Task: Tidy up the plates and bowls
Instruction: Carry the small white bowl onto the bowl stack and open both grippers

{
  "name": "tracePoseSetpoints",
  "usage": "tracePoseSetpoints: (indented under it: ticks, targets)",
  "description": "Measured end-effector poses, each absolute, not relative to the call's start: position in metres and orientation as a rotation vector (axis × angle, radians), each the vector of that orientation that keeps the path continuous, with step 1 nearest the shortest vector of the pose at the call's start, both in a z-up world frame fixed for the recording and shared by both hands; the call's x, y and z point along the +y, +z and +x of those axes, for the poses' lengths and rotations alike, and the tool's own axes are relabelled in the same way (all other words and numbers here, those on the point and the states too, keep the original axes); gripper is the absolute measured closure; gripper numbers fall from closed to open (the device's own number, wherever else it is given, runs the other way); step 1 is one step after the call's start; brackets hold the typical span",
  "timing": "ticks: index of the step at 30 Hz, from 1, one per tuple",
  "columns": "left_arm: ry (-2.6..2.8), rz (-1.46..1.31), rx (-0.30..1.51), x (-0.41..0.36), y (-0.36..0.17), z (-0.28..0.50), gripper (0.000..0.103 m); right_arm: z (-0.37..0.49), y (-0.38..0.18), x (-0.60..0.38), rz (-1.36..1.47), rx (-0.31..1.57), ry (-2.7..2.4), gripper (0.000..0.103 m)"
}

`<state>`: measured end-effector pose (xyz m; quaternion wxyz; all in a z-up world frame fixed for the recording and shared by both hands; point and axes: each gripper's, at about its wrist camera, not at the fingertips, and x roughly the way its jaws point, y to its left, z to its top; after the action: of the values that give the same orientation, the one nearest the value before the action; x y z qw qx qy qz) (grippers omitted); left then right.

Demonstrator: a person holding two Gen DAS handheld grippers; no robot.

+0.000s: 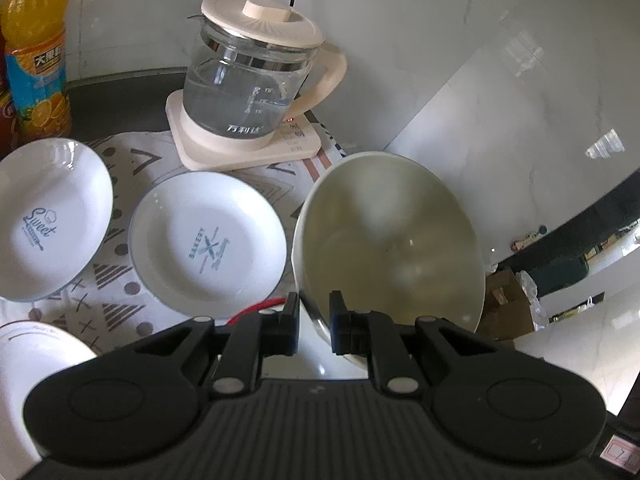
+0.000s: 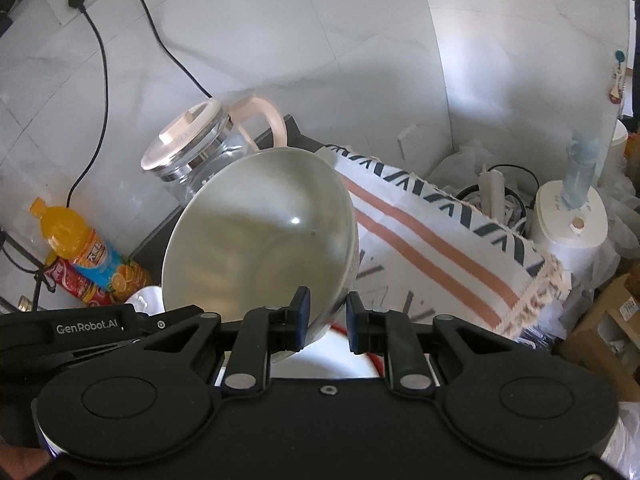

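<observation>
Patterned cloth (image 1: pixel 120 276) covers the counter under two round glazed white plates (image 1: pixel 50 220), (image 1: pixel 208 244). Right of them, the left gripper (image 1: pixel 314 320) and right gripper (image 2: pixel 328 320) each clench the rim of a smooth, tilted cream bowl (image 1: pixel 390 248), mouth facing the cameras.

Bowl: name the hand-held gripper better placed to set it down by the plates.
Left, probably: the left hand-held gripper pinches the bowl rim just beside the Bakery plate; the right view barely shows plates.
</observation>
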<state>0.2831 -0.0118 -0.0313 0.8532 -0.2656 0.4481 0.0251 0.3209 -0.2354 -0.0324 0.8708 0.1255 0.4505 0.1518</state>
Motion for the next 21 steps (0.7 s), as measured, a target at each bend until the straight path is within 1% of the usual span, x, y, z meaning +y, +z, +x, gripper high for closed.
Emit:
tracePoseSetpoints:
  ticks: [10,21]
  targets:
    - [0.016,-0.547,0.965,-0.007,-0.039,0.254,0.091,0.281,-0.038,-0.233,0.265,0.939,0.283,0.085]
    - [0.000,-0.529,1.009,-0.006,-0.056,0.234,0.091,0.253,-0.057,-0.231,0.274,0.983,0.248,0.085]
